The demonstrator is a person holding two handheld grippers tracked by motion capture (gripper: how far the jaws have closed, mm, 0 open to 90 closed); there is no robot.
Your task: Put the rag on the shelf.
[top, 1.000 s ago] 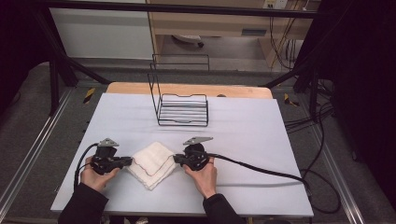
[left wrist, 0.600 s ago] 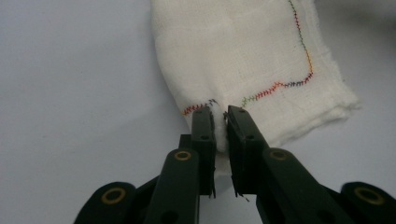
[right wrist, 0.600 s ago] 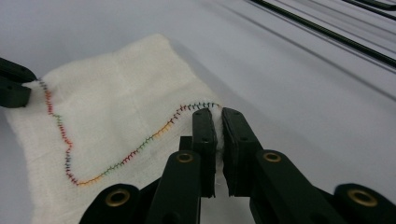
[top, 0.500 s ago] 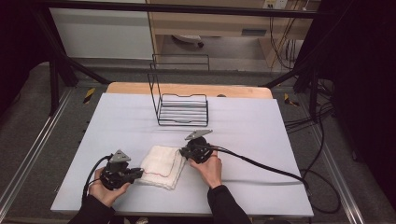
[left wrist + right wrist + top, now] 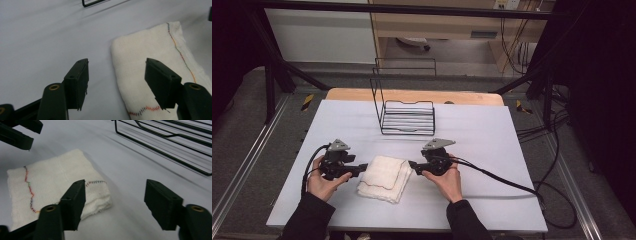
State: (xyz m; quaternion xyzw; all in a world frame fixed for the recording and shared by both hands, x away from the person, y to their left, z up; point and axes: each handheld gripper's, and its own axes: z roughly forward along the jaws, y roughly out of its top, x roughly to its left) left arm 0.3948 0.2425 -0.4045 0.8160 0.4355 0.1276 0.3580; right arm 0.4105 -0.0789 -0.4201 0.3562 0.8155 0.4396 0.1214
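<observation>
The folded white cloth (image 5: 384,177) lies flat on the bench (image 5: 492,135), in front of the wire rack (image 5: 407,117). The left gripper (image 5: 361,169) and right gripper (image 5: 411,165) flank it, their fingers having just been opening and now spread wide, gripping nothing.

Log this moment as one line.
cloth: folded, flat on table | left hand-held gripper: jaws just opened, nothing held | right hand-held gripper: jaws just opened, nothing held | rack: empty

We're seeing a pale grey table (image 5: 492,150). A folded white cloth (image 5: 384,177) is lying near the front edge, w/ a black wire rack (image 5: 404,117) sitting further back.
</observation>
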